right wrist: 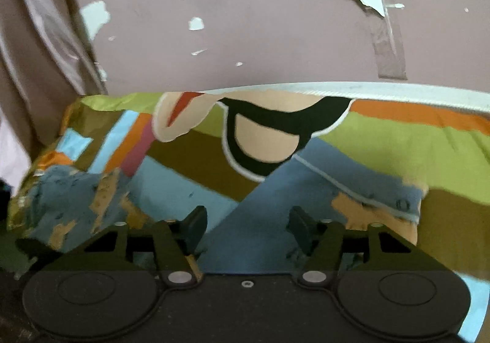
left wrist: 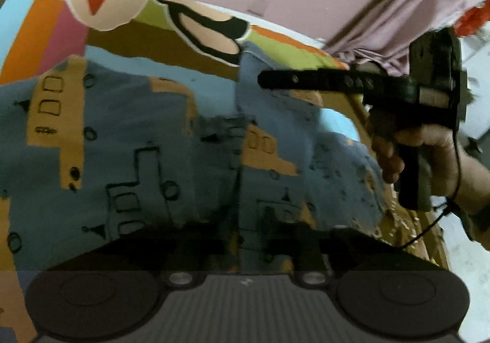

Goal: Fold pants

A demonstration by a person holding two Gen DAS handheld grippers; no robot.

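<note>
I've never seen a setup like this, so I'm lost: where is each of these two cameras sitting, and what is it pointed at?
Left wrist view: sits on the left tool, looking down at blue patterned pants on a colourful bedsheet; the person's hand with the right tool shows at right.
Right wrist view: sits on the right tool, looking along a pant leg toward the peeling wall.
Both show pants, bedsheet, wall.

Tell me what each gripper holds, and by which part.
Left gripper appears to pinch the pants on a raised central fold. Right gripper holds nothing; a pant leg lies between its open jaws.
</note>
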